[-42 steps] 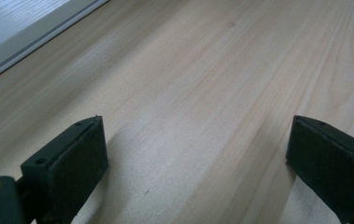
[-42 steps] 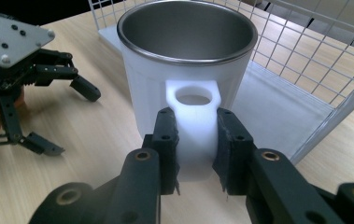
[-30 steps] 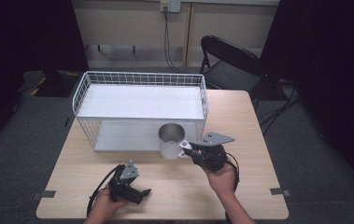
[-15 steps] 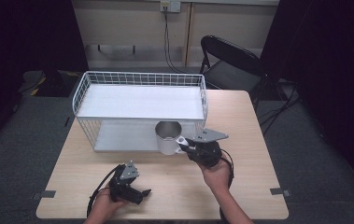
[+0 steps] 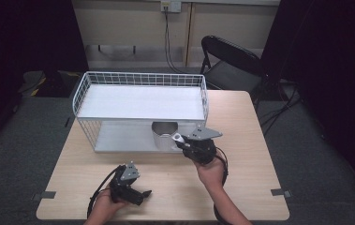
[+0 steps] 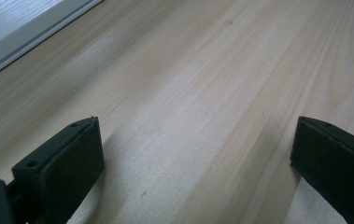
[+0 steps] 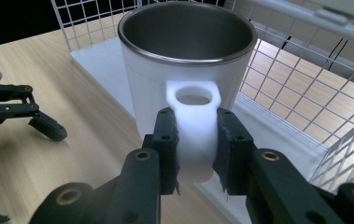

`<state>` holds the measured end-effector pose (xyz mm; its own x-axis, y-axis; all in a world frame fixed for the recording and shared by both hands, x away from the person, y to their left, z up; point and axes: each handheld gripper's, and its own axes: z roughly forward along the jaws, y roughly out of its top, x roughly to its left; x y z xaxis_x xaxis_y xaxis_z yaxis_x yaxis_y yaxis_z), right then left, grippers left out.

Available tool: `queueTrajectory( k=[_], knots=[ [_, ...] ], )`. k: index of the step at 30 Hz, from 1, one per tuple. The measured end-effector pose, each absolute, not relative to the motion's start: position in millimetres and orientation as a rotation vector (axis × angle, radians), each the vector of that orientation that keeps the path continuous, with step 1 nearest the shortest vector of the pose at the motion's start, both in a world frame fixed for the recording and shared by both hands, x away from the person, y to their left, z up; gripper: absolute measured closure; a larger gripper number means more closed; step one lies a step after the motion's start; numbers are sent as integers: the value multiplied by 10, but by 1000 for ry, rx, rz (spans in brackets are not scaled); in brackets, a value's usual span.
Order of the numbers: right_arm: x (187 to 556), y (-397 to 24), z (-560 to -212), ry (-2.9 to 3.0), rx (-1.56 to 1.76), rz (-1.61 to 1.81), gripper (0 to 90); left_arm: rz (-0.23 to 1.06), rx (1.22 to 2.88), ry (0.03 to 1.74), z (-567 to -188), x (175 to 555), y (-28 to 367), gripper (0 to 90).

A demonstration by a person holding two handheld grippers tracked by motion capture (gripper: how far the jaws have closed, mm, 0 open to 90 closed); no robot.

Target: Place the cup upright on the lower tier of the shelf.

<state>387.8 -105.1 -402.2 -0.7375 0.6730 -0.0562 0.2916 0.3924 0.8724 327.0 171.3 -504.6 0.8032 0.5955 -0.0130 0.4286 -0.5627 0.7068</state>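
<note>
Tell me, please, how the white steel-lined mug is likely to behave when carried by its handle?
The white steel-lined mug looks rigid and probably light. Gripped only at its smooth handle by the right hand-held gripper, it might swing or slip.

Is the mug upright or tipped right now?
Upright: the mug has its open rim facing up, its handle clamped between the right gripper fingers.

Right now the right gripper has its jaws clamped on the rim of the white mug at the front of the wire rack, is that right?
Not quite. The right gripper has its jaws clamped on the handle of the white mug, not its rim, as the right gripper view shows. The mug is at the front of the wire rack.
</note>
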Motion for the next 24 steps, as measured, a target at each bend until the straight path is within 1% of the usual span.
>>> queueTrajectory(
  k=[24],
  knots=[
    [4064, -899, -4116, 2183, 891, 1284, 722, 295, 2258, 752, -5045, 3270, 1710, 16]
  ],
)
